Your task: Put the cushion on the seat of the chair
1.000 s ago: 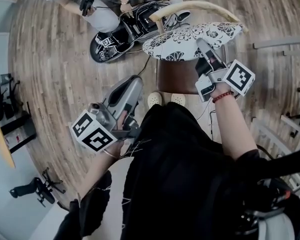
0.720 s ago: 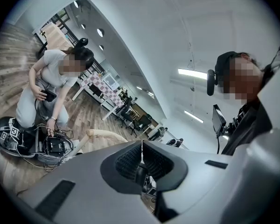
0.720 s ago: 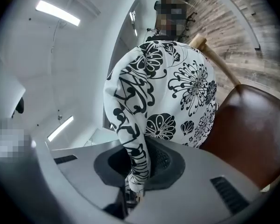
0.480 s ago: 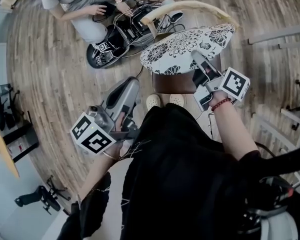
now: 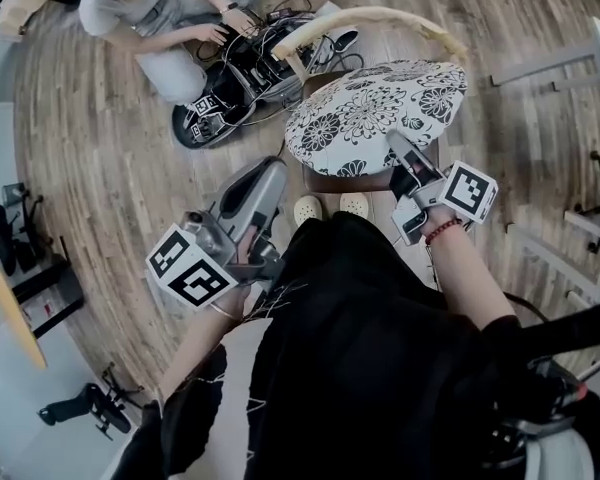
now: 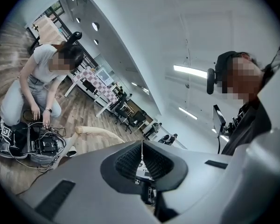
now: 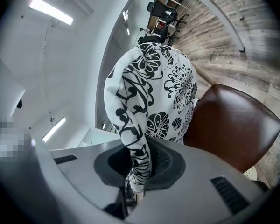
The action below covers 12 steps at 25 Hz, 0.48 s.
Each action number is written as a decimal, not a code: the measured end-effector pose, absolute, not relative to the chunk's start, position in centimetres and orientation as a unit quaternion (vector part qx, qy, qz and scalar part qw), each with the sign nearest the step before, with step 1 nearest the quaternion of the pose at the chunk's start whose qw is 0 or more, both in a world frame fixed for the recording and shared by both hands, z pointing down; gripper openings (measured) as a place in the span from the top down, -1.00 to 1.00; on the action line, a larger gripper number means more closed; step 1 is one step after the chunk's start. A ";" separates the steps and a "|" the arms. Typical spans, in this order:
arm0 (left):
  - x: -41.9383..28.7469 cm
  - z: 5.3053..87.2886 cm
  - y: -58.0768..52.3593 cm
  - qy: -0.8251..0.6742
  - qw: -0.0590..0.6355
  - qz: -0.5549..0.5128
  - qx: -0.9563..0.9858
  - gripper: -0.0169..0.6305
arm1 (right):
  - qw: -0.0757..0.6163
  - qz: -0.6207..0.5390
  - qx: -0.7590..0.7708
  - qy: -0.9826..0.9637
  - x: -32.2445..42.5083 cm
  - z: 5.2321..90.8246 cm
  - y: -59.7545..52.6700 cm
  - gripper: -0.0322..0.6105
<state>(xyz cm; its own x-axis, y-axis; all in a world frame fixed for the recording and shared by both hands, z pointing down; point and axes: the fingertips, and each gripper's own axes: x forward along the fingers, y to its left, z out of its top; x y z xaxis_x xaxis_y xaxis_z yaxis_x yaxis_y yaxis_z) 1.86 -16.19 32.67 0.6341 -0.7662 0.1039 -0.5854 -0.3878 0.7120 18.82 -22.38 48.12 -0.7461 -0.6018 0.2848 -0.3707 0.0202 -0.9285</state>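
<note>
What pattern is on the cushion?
Black floral print on white; the cushion shows best in the right gripper view.

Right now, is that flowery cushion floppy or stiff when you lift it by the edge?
The cushion is probably soft but not limp: its edge crumples where the right tool pinches it, yet the rest spreads like a disc. Likely light, since that one edge pinch seems to carry it.

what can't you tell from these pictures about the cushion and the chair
- Chair seat: head view, mostly covered by the cushion; whether they touch is unclear.
- Chair legs: head view, hidden under the seat and cushion.
- Cushion's far edge: right gripper view, hidden behind its own fold.
- Gear on the floor: head view, too small and tangled to identify.
</note>
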 end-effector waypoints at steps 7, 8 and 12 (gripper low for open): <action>2.6 33.0 -16.5 -0.402 0.375 -0.114 0.828 0.89 | 0.094 -0.611 -0.365 0.696 20.8 49.4 -22.0 0.80; 2.6 33.0 -16.5 -0.401 0.375 -0.114 0.828 0.89 | 0.094 -0.614 -0.368 0.692 20.9 49.6 -21.7 0.80; 2.8 33.0 -16.3 -0.396 0.377 -0.112 0.830 0.89 | 0.088 -0.625 -0.385 0.673 22.1 50.9 -20.4 0.80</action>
<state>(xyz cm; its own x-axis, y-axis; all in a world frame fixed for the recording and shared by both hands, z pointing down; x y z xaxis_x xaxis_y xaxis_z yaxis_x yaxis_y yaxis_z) 2.78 -16.34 33.02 0.6606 -0.7421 0.1134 -0.5735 -0.4014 0.7141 22.09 -20.43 50.92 -0.6872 -0.6294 0.3628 -0.4085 -0.0781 -0.9094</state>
